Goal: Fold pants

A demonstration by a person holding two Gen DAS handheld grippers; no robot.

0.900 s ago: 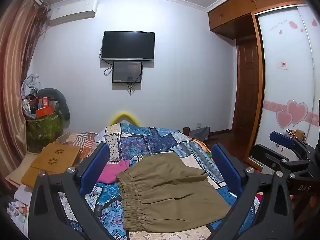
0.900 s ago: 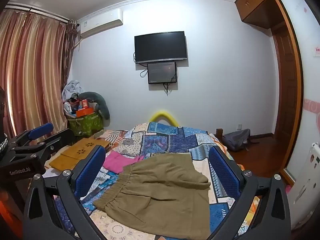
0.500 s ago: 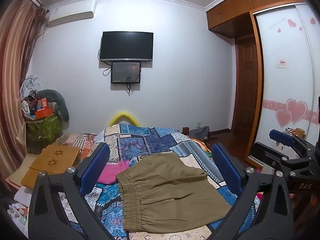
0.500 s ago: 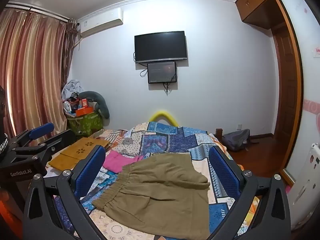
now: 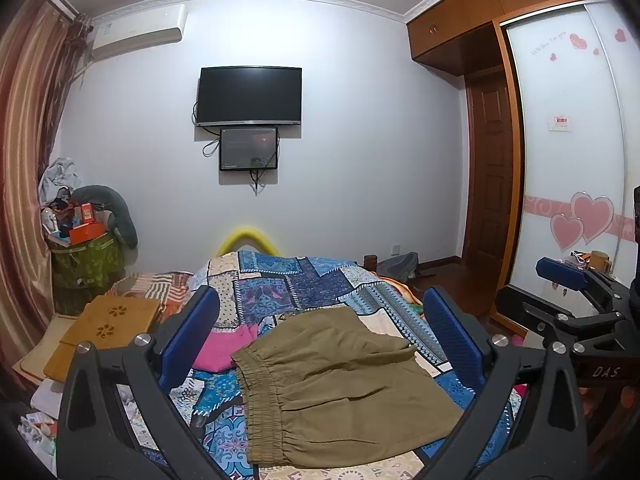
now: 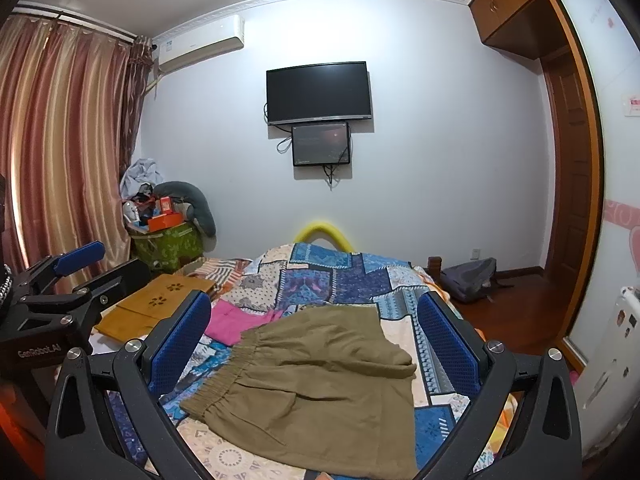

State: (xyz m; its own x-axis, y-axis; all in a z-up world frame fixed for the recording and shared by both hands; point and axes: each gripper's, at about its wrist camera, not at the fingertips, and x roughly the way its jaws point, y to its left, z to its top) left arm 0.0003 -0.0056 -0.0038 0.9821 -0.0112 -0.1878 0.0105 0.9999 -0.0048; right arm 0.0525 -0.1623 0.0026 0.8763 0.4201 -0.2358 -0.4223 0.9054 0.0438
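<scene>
The olive pants (image 5: 340,384) lay flat on the bed (image 5: 304,292), lower centre of both views, elastic waistband toward frame left. Left tool (image 5: 322,340) and right tool (image 6: 314,344) hovered equally near above them, jaws wide apart, empty.

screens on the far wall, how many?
2. The large dark TV is mounted mid-wall; a smaller screen hangs directly beneath it, cables dangling below. Both also show in the right wrist view. None seem hidden.
</scene>
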